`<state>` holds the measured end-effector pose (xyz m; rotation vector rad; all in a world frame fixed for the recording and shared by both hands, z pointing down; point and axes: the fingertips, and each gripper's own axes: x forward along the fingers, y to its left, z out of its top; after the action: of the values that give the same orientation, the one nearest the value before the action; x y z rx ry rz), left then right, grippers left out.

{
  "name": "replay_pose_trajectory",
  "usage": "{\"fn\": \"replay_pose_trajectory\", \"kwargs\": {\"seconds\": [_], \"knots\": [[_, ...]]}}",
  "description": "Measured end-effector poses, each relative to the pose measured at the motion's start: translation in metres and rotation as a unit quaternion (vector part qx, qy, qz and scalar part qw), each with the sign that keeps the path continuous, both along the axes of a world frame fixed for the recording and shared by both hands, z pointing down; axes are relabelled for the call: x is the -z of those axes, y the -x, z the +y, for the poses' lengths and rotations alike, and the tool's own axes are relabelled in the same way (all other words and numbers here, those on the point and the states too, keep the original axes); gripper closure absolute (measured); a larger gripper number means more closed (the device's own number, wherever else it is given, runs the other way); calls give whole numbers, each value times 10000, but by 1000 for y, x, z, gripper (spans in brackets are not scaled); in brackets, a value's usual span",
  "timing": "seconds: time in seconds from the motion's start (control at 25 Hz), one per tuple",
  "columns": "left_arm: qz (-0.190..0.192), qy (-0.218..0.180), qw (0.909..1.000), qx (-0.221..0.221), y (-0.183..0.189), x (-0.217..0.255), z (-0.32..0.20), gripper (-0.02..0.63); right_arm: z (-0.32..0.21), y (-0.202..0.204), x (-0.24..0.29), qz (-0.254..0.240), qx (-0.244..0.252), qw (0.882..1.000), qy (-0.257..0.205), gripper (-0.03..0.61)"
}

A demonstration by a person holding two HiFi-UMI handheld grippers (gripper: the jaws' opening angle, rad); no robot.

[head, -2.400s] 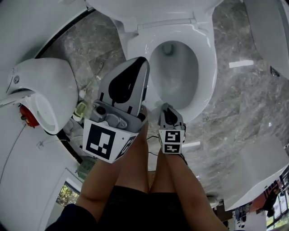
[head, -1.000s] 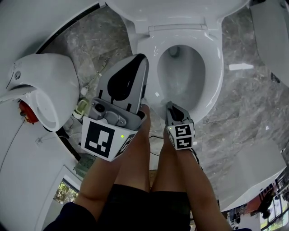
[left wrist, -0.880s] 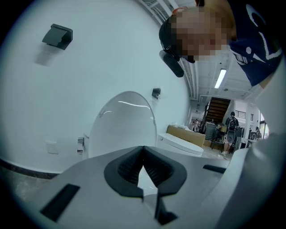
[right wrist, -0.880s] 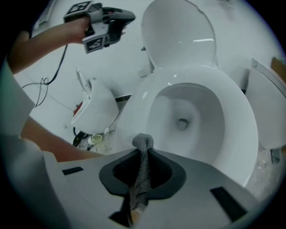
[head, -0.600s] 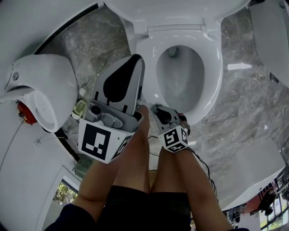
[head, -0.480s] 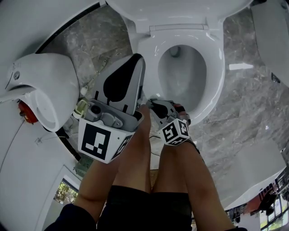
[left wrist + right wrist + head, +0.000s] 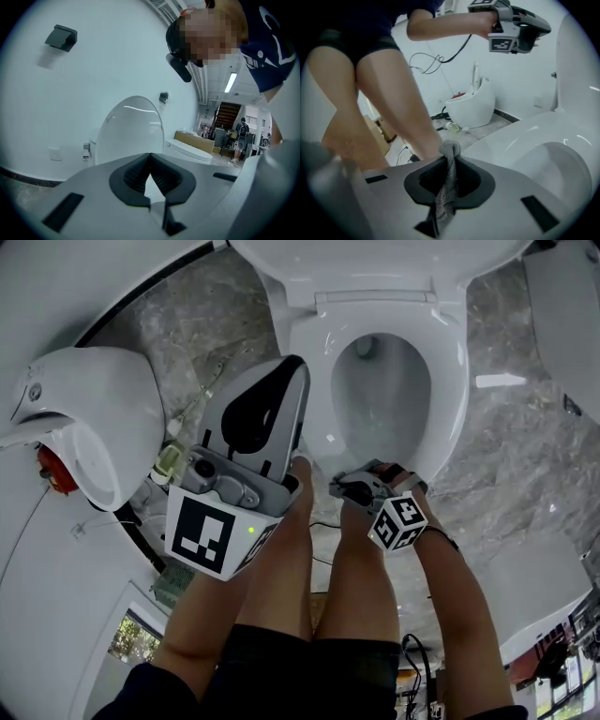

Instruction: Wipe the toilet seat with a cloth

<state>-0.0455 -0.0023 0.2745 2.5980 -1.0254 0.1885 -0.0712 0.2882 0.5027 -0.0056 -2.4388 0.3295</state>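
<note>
The white toilet seat (image 7: 450, 418) rings the bowl at the top middle of the head view, with its lid (image 7: 133, 126) raised. My right gripper (image 7: 340, 489) is at the seat's front rim, turned to point left. It is shut on a grey knitted cloth (image 7: 447, 180), whose bunched end sticks out past the jaws. In the right gripper view the seat (image 7: 543, 140) lies to the right of the jaws. My left gripper (image 7: 289, 373) hangs left of the bowl, above the floor. Its jaws (image 7: 150, 157) are shut with nothing between them.
A second white fixture (image 7: 84, 418) with a red object (image 7: 47, 470) inside stands at the left, with cables and small clutter (image 7: 173, 460) beside it. Another white fixture (image 7: 562, 296) is at the top right. Grey marble floor (image 7: 525, 456) surrounds the toilet. The person's legs (image 7: 281, 587) stand before it.
My right gripper has swung from pointing up at the seat's front rim to pointing left, and its marker cube has shifted right and lower. The left gripper has barely moved.
</note>
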Motion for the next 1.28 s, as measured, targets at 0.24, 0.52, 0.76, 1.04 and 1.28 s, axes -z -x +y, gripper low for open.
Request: {"fn": "replay_pose_trajectory", "kwargs": {"seconds": [0.24, 0.52, 0.76, 1.04, 1.28], "knots": [[42, 23, 9999, 124, 7, 0, -2, 600, -29, -5, -7, 141, 86, 9996, -232, 522], [3, 1, 9998, 215, 10, -2, 0, 600, -122, -2, -20, 292, -960, 9943, -359, 523], [-4, 7, 9998, 223, 13, -1, 1, 600, -54, -21, -15, 268, -696, 9971, 134, 523], [17, -69, 9996, 271, 15, 3, -4, 600, -17, -29, -12, 392, -698, 9963, 299, 523], [43, -98, 9993, 358, 23, 3, -6, 600, -83, -5, -15, 91, -1790, 9832, 355, 523]]}}
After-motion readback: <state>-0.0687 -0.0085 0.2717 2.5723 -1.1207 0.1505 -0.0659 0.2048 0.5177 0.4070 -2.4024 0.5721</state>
